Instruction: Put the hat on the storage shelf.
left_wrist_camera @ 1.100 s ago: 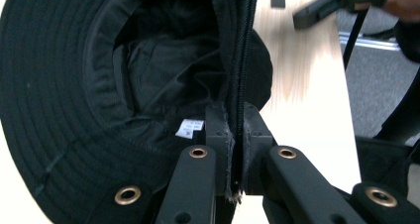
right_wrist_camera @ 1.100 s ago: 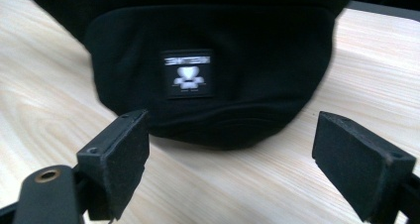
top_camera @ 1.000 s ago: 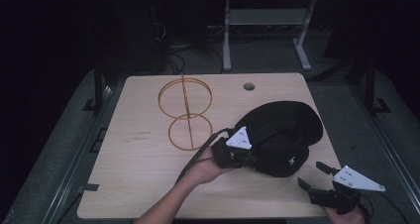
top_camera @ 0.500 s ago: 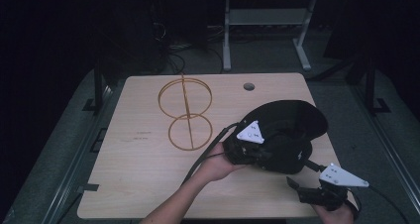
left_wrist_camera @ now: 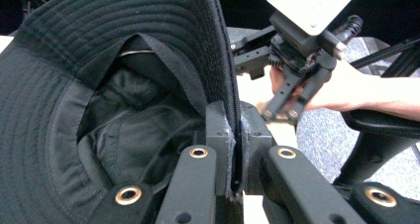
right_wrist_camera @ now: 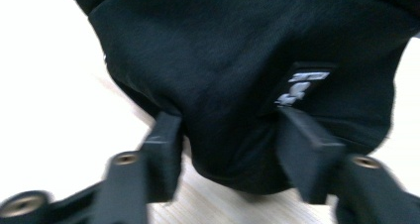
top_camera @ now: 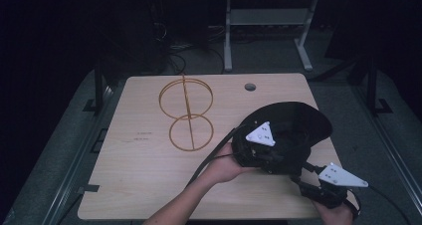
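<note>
Dark floor and metal stand legs surround the pale wooden bench (top_camera: 149,185), which has a round cable hole (top_camera: 250,87) near its far edge. On the bench's right half a black bucket hat (top_camera: 298,123) is held up off the wood, its hollow inside turned toward the left gripper (top_camera: 259,150). That gripper's fingers (left_wrist_camera: 218,135) are together, clamped on the hat's stitched brim, which runs pinched between the pads in the left gripper view. The right gripper (top_camera: 311,177) sits low at the bench's near right corner, under the hat's crown. Its fingers (right_wrist_camera: 166,135) have just been closing, with a bulge of the crown cloth between them; both pads touch the fabric beside a small woven label (right_wrist_camera: 302,85). Well apart, toward the bench's far left, lies a gold wire frame (top_camera: 185,113) of two rings joined by a straight rod.
</note>
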Demonstrator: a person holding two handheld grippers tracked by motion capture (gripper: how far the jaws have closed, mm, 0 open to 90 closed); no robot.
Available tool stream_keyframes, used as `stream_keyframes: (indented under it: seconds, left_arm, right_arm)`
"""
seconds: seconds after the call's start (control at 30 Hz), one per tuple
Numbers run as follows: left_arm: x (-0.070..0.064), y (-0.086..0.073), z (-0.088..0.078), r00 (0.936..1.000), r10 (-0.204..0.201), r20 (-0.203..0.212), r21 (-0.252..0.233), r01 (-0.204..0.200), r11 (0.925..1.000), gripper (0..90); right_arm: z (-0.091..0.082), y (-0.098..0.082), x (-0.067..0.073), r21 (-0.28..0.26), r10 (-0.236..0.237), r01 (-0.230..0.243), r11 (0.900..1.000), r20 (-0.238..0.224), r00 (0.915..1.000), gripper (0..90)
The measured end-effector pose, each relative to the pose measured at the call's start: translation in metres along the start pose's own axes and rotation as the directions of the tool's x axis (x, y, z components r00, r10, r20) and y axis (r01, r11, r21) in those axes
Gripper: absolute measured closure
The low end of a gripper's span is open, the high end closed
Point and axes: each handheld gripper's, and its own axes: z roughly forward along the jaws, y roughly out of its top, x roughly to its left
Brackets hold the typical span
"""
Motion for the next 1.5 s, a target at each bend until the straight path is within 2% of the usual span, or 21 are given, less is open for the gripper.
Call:
stream_keyframes:
  seconds: [0.07,0.1,0.13,0.23,0.3,0.43,0.5,0.77,0.83,0.97,1.07,1.2,1.5]
  left_arm:
    - [-0.001,0.000,0.002,1.0000,0.004,0.006,0.002,-0.004,1.0000,85.5]
    - [-0.002,0.000,0.002,1.0000,0.005,0.008,0.007,-0.005,1.0000,85.4]
    - [-0.002,-0.001,0.003,0.9999,0.014,-0.002,0.010,-0.014,0.9998,85.4]
    - [-0.003,-0.003,0.004,0.9999,0.014,-0.005,0.017,-0.014,0.9998,85.2]
    - [-0.003,-0.005,0.003,0.9997,0.019,-0.013,0.029,-0.019,0.9994,84.1]
    - [-0.007,-0.008,0.001,0.9986,0.038,-0.038,0.049,-0.036,0.9982,77.4]
    - [-0.010,-0.010,-0.001,0.9975,0.048,-0.052,0.047,-0.046,0.9978,69.7]
    - [-0.017,-0.018,-0.012,0.9978,0.040,-0.054,0.043,-0.038,0.9983,47.5]
    - [-0.018,-0.022,-0.016,0.9978,0.046,-0.049,0.048,-0.044,0.9979,45.7]
    - [-0.020,-0.028,-0.026,0.9990,0.033,-0.029,0.020,-0.033,0.9993,43.0]
    - [-0.022,-0.032,-0.034,0.9988,0.042,-0.026,0.025,-0.041,0.9988,41.5]
    - [-0.024,-0.042,-0.046,0.9974,0.047,-0.054,0.035,-0.045,0.9984,41.5]
    - [-0.025,-0.064,-0.062,0.9963,0.025,-0.083,0.032,-0.023,0.9992,41.1]
  right_arm:
    - [-0.001,0.000,-0.002,-0.005,0.005,-0.005,1.000,-0.002,1.0000,56.8]
    - [-0.002,0.000,-0.002,0.000,0.024,-0.024,1.000,-0.007,0.9997,61.7]
    - [-0.002,0.000,-0.003,0.003,0.025,-0.025,1.000,-0.017,0.9995,70.6]
    - [-0.003,0.000,-0.001,0.009,-0.006,0.007,1.000,-0.030,0.9995,82.0]
    - [-0.003,0.001,0.001,0.010,-0.021,0.021,1.000,-0.021,0.9996,83.8]
    - [-0.003,0.001,0.003,0.011,-0.014,0.014,1.000,-0.025,0.9996,85.3]
    - [-0.004,0.001,0.003,0.009,-0.012,0.012,1.000,-0.029,0.9995,85.9]
    - [-0.004,0.001,0.004,0.002,-0.004,0.004,1.000,-0.047,0.9989,86.4]
    - [-0.003,0.001,0.004,0.004,0.001,-0.001,1.000,-0.051,0.9987,86.4]
    - [-0.003,0.001,0.004,0.007,0.003,-0.003,1.000,-0.055,0.9985,86.5]
    - [-0.003,0.001,0.003,0.006,0.011,-0.010,1.000,-0.059,0.9982,86.6]
    - [-0.002,0.001,0.003,0.009,0.023,-0.023,1.000,-0.065,0.9976,86.6]
    - [-0.001,0.002,0.002,0.009,0.041,-0.041,0.999,-0.080,0.9959,86.7]
